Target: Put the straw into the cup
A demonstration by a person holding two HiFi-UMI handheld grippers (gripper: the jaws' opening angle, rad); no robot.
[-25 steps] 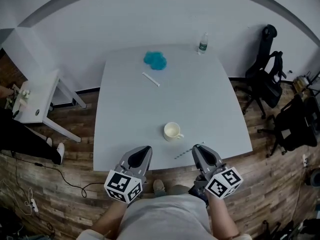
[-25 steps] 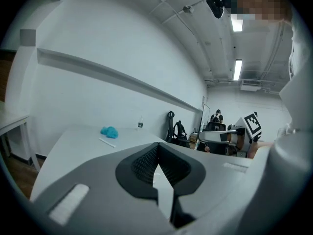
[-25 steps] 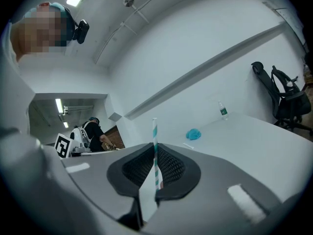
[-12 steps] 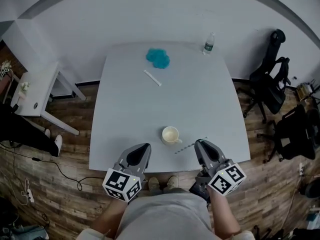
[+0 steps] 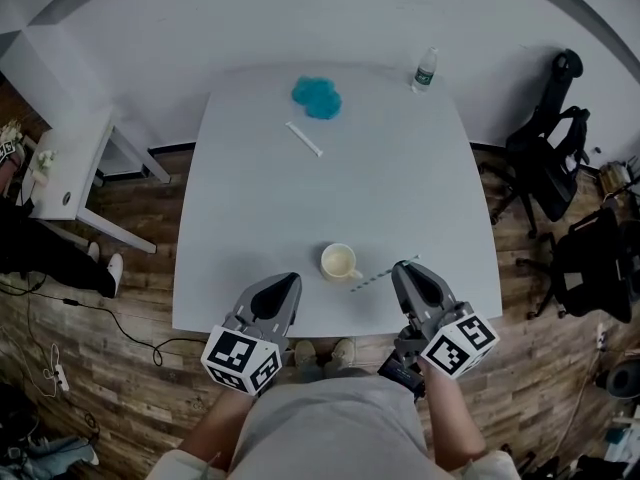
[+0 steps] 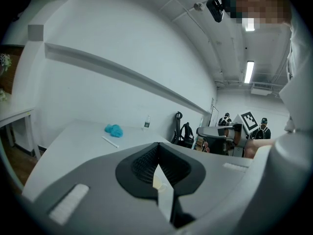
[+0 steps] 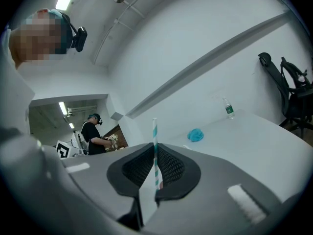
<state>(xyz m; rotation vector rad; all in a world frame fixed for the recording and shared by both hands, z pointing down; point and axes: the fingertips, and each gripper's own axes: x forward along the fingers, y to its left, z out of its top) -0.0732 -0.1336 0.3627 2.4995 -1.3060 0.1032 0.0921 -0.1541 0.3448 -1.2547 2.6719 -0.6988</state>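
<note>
A cream cup (image 5: 340, 262) stands on the white table (image 5: 400, 188) near its front edge. My right gripper (image 5: 409, 272) is shut on a teal-and-white striped straw (image 5: 378, 277), which sticks out to the left toward the cup, its free end a little to the cup's right. In the right gripper view the straw (image 7: 155, 151) rises upright from between the closed jaws. My left gripper (image 5: 284, 286) hovers at the front edge, left of the cup, shut with nothing in it. Through the narrow slit at its jaws in the left gripper view, the cup (image 6: 156, 181) barely shows.
A second, wrapped white straw (image 5: 303, 138) and a blue cloth (image 5: 316, 96) lie at the table's far side, and a water bottle (image 5: 425, 70) stands at the far right corner. Black office chairs (image 5: 548, 168) stand to the right, a small white side table (image 5: 62, 163) to the left.
The view has shifted forward, so the table sits lower and closer. The right gripper with the straw has edged up beside the cup. The left gripper has stayed near the front edge.
</note>
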